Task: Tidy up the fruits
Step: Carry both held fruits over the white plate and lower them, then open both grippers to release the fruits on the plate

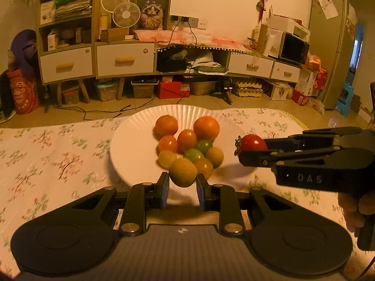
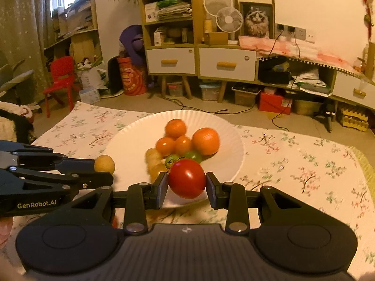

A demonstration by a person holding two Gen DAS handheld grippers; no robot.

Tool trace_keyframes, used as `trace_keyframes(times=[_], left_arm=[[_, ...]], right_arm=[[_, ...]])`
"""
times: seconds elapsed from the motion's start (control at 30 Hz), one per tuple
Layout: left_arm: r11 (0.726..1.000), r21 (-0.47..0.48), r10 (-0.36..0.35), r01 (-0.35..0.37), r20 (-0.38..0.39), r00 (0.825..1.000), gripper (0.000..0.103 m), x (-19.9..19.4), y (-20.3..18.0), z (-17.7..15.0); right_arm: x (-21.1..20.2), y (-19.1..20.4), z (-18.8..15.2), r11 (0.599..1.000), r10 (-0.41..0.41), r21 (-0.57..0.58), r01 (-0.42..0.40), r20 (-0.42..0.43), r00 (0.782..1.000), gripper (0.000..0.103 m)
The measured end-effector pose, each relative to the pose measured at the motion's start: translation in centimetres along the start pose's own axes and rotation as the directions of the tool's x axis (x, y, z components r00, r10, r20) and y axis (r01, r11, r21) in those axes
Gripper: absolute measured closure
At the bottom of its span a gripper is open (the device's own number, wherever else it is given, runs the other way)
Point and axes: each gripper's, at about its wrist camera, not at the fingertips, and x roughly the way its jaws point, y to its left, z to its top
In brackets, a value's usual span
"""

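A white paper plate on the floral cloth holds a pile of several fruits: orange ones, green ones and yellow-brown ones. My left gripper is shut on a yellow-brown kiwi-like fruit over the plate's near rim; it also shows in the right wrist view. My right gripper is shut on a red tomato at the plate's right near edge; the tomato also shows in the left wrist view.
The floral tablecloth covers the table around the plate. Beyond the far table edge stand cabinets with drawers, boxes on the floor, a fridge and a red chair.
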Motion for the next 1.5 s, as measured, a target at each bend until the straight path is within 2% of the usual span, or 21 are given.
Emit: trace_keyframes(times=[0.6,1.07,1.5], left_arm=[[1.000,0.018,-0.010,0.010,-0.035,0.999,0.072,4.4,0.1,2.1],[0.999,0.025,-0.026,0.027,-0.043,0.999,0.071,5.0,0.2,2.4],[1.000,0.001,-0.016,0.016,-0.023,1.000,0.068,3.9,0.2,2.5]], right_arm=[[2.5,-1.9,0.8,1.000,-0.002,0.000,0.002,-0.018,1.000,0.071],[3.4,-2.1,1.2,1.000,0.007,-0.003,-0.007,-0.024,1.000,0.070],[2.2,-2.0,1.3,1.000,-0.001,-0.003,0.001,-0.008,1.000,0.059]])
